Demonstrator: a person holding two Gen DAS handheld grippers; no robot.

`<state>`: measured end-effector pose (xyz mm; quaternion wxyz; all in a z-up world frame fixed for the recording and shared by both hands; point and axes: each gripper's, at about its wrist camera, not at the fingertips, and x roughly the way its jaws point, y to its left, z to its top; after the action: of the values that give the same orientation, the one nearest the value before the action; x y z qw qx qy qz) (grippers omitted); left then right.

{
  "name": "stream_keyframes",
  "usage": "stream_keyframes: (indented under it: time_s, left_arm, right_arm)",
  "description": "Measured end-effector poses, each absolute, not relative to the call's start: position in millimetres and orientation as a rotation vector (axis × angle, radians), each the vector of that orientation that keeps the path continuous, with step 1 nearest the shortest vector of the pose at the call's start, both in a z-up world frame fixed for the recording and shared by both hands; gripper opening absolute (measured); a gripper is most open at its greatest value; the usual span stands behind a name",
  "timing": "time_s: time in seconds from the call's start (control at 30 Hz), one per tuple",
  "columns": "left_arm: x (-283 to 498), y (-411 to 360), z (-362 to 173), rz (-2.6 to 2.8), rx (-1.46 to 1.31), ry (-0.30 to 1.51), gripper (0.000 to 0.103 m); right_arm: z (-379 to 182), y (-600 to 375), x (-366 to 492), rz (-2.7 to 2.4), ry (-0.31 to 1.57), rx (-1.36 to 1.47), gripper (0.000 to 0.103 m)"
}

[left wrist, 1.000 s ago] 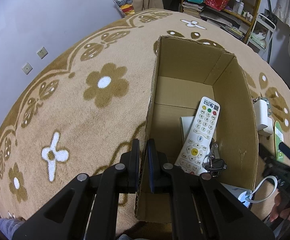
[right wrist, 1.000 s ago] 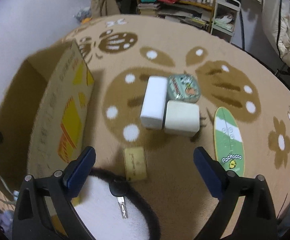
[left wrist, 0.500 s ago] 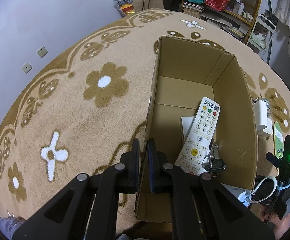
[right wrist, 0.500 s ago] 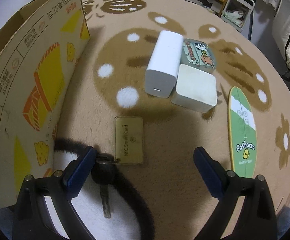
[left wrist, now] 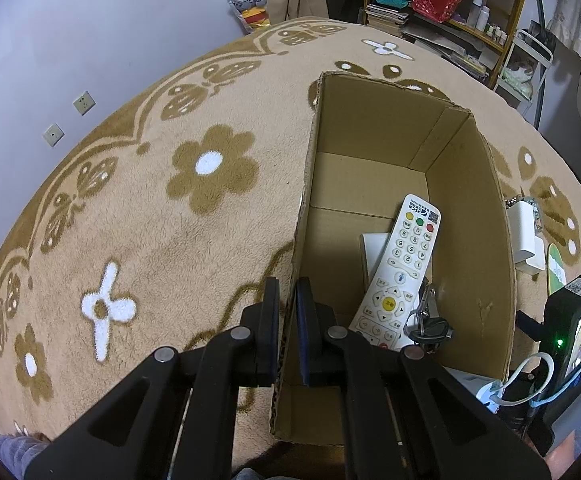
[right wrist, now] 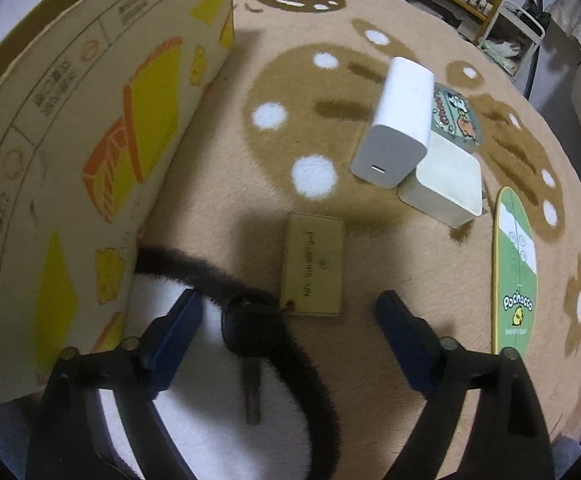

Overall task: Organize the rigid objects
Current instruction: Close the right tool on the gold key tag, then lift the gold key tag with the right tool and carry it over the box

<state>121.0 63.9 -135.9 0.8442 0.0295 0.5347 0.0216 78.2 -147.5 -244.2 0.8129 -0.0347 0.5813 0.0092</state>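
Note:
My left gripper (left wrist: 288, 332) is shut on the near left wall of an open cardboard box (left wrist: 470, 184), one finger outside and one inside. Inside the box lie a white remote (left wrist: 400, 276), a bunch of keys (left wrist: 426, 324) and a white flat item (left wrist: 372, 248) under the remote. My right gripper (right wrist: 290, 332) hangs low over the carpet beside the box (right wrist: 90, 140), its jaws closing. Between its fingers lie a black-headed key (right wrist: 246, 332) and the tan card tag (right wrist: 316, 266) tied to it; the pads touch neither.
On the carpet beyond the tag lie a white power bank (right wrist: 400, 124), a white square charger (right wrist: 444, 184), a round tin (right wrist: 456, 116) and a green oval card (right wrist: 516, 268). A white patch with a black furry rim (right wrist: 290, 344) lies under the key. Shelves (left wrist: 450, 8) stand far off.
My right gripper has come down and nearer to the key and tag, which now sit between its fingers, and its jaws have narrowed. The left gripper and box have not moved.

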Motion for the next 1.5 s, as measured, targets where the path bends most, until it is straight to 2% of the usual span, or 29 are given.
stream_keyframes:
  time_s: [0.17, 0.2, 0.23, 0.27, 0.3, 0.33, 0.83, 1.5]
  left_arm:
    - [121, 64, -136, 0.046, 0.062, 1.128, 0.008]
    - [121, 64, -136, 0.045, 0.062, 1.128, 0.008]
    - [121, 64, -136, 0.046, 0.063, 1.128, 0.008]
    - [121, 64, -136, 0.046, 0.063, 1.129, 0.008]
    - [121, 64, -136, 0.046, 0.063, 1.129, 0.008]
    - [121, 64, -136, 0.046, 0.061, 1.128, 0.008]
    - [121, 65, -136, 0.047, 0.056, 1.127, 0.008]
    - [121, 65, -136, 0.047, 0.056, 1.127, 0.008]
  right_arm:
    - [-241, -138, 76, 0.052, 1.252, -0.09, 0.067]
    - [-240, -138, 76, 0.045, 1.257, -0.092, 0.057]
    - [-238, -137, 76, 0.043, 1.26, -0.086, 0.043]
    - [-236, -139, 76, 0.029, 1.262, -0.083, 0.035]
    - [-234, -141, 77, 0.014, 1.266, -0.083, 0.021]
    - [-232, -144, 77, 0.007, 1.268, -0.074, 0.015]
    - [-195, -189, 78, 0.051, 1.175, 0.197, 0.013]
    - [-101, -156, 84, 0.16, 0.887, 0.187, 0.013]
